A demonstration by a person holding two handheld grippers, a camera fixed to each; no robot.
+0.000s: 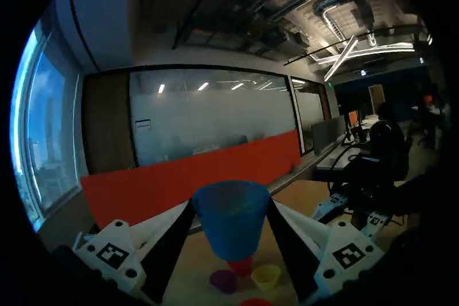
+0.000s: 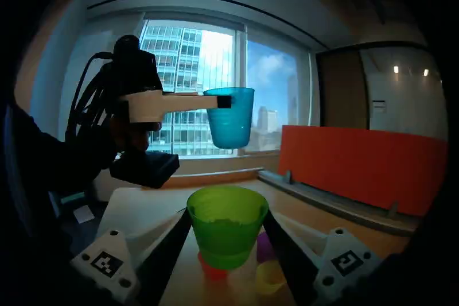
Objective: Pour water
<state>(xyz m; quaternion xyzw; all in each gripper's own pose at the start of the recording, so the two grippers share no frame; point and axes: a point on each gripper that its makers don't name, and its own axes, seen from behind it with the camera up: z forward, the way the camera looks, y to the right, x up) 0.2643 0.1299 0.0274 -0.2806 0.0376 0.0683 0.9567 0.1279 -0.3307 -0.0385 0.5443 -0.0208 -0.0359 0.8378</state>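
Note:
A blue cup (image 1: 231,218) stands upright between the fingers of my left gripper (image 1: 230,225), which is shut on it and holds it in the air. The right gripper view shows that same blue cup (image 2: 230,116) held high by the left gripper (image 2: 221,101), with a hand behind it. My right gripper (image 2: 227,231) is shut on a green cup (image 2: 227,224), upright and lower than the blue one. I cannot tell whether either cup holds water.
On the wooden table (image 1: 195,260) below sit small cups: a purple cup (image 1: 224,281), a yellow cup (image 1: 266,276) and a red cup (image 1: 241,265). An orange partition (image 2: 367,165) runs along the table's far side. Windows (image 2: 189,88) lie behind.

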